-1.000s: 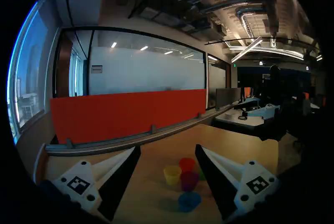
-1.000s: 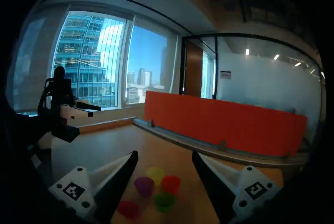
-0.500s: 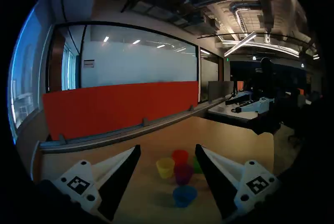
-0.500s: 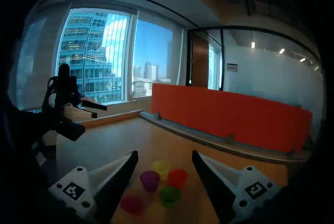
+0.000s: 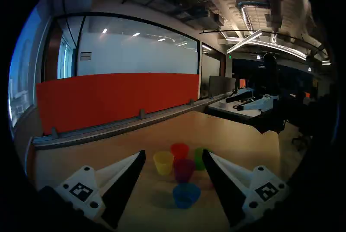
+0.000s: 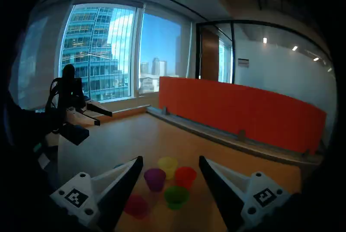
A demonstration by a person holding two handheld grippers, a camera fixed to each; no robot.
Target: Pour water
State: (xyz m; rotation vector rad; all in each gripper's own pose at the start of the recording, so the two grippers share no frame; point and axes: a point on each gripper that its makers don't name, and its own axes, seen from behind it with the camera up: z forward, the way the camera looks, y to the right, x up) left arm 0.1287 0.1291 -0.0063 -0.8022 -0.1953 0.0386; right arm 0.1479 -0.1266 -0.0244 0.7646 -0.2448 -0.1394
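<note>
**Two Open Grippers Near the Cups**

The left gripper (image 5: 173, 151) had its jaws wide apart, with nothing in them. Just past it, a blue cup (image 5: 186, 194) sat on the wooden table (image 5: 242, 136). Behind it, purple (image 5: 184, 169), yellow (image 5: 163, 162), green (image 5: 199, 157) and red (image 5: 179, 149) cups stood close together. The right gripper (image 6: 170, 158) was wide open and empty too, and a pink cup (image 6: 136, 205) was nearest to it. An orange screen (image 5: 116, 95) stood at the far side of the table.

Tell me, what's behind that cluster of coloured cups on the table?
Behind the cups comes bare wooden table, then a grey rail and an orange partition, with a glass wall beyond. The partition hides whatever lies low behind it.
</note>
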